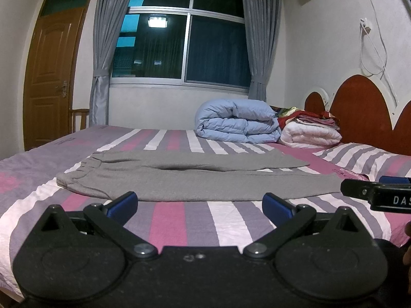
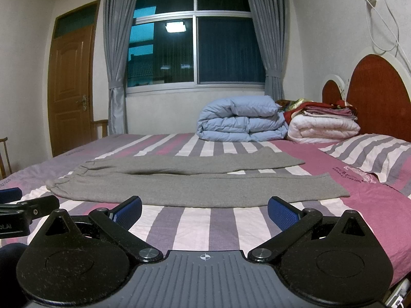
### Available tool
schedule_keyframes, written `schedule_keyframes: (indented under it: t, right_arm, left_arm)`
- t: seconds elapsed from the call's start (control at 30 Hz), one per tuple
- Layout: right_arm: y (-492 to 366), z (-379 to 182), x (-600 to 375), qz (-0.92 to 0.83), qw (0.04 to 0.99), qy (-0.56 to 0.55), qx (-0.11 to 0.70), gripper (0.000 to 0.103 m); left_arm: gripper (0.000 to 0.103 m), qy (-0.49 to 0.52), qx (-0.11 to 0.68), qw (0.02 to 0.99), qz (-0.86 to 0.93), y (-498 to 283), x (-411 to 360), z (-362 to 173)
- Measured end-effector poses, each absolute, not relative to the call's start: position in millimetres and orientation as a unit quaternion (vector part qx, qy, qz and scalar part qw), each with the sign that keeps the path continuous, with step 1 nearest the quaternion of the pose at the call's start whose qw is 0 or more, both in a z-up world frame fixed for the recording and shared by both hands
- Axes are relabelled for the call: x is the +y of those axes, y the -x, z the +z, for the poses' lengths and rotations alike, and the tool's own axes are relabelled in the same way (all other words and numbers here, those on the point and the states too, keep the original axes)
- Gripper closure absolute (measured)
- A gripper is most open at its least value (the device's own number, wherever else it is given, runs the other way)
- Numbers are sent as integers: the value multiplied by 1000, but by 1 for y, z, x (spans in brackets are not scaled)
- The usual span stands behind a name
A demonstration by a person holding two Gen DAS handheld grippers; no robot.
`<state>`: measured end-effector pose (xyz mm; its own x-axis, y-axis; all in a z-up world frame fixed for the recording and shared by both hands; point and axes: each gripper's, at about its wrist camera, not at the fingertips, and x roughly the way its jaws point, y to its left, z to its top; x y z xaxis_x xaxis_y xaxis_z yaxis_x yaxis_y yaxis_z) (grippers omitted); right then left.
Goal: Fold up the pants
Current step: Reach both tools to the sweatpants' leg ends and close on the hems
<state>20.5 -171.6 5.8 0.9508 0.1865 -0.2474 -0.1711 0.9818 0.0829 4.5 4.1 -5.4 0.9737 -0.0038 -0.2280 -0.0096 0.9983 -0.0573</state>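
Grey pants (image 1: 195,179) lie flat on the striped bed, waistband at the left, both legs spread toward the right; they also show in the right wrist view (image 2: 195,182). My left gripper (image 1: 200,205) is open and empty, just short of the near leg's edge. My right gripper (image 2: 204,209) is open and empty, also just short of the near leg. The right gripper's tip shows at the right edge of the left wrist view (image 1: 375,192). The left gripper's tip shows at the left edge of the right wrist view (image 2: 23,205).
The bed (image 1: 179,220) has a pink, purple and white striped sheet. A rolled blue duvet (image 1: 236,120), a white quilt with folded cloth on it (image 1: 310,131) and a striped pillow (image 1: 367,159) lie near the red headboard (image 1: 364,105). A window, curtains and a wooden door (image 1: 51,77) stand behind.
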Motion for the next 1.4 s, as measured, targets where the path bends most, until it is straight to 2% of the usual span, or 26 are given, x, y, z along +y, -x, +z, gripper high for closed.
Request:
schedule_keyframes:
  t: [0.13,0.23,0.33,0.47,0.67,0.77,0.9,0.93,0.97,1.0,1.03,1.1,1.17,1.27,1.4]
  right_arm:
    - [-21,5,-172,92,987,-30,131,0]
    - [-27,4,-172,106,982,-39,152,0]
    - [-46,6,-174,156,968,-57,187,0]
    - [-83,27,-178,193,966,-48,167,0]
    - [-188,78,-156,254,954,-24,157,0]
    - [-264,79,-133,285,933,-10,219,0]
    - [-367,71,-102,267,936,21,229,0]
    - [-393,65,-94,267,933,26,239,0]
    - [-421,57,-88,272,929,27,251,0]
    - [-449,46,-79,280,923,35,260,1]
    - [-473,37,-70,284,918,51,271,17]
    - [-519,15,-58,290,908,75,294,37]
    - [-552,-4,-46,290,906,91,295,38]
    - [-598,-29,-33,296,899,97,308,38]
    - [-641,-53,-19,320,886,126,310,38]
  left_arm:
    - [6,30,116,993,3,-5,4,-5]
    - [6,37,145,989,16,-13,9,-5]
    - [6,57,177,982,20,-28,34,2]
    - [6,55,164,984,34,-59,86,18]
    - [6,2,196,980,44,-158,179,42]
    - [7,-18,229,972,40,-223,226,44]
    - [15,-41,274,960,41,-317,281,30]
    - [18,-41,287,956,37,-339,292,24]
    - [25,-41,302,952,31,-362,303,17]
    - [31,-35,319,947,21,-383,315,9]
    - [33,-26,335,942,17,-404,326,1]
    - [36,-21,353,935,16,-437,341,-14]
    - [36,-12,364,931,16,-464,352,-24]
    - [44,15,381,924,12,-494,364,-41]
    - [40,18,396,918,4,-523,379,-57]
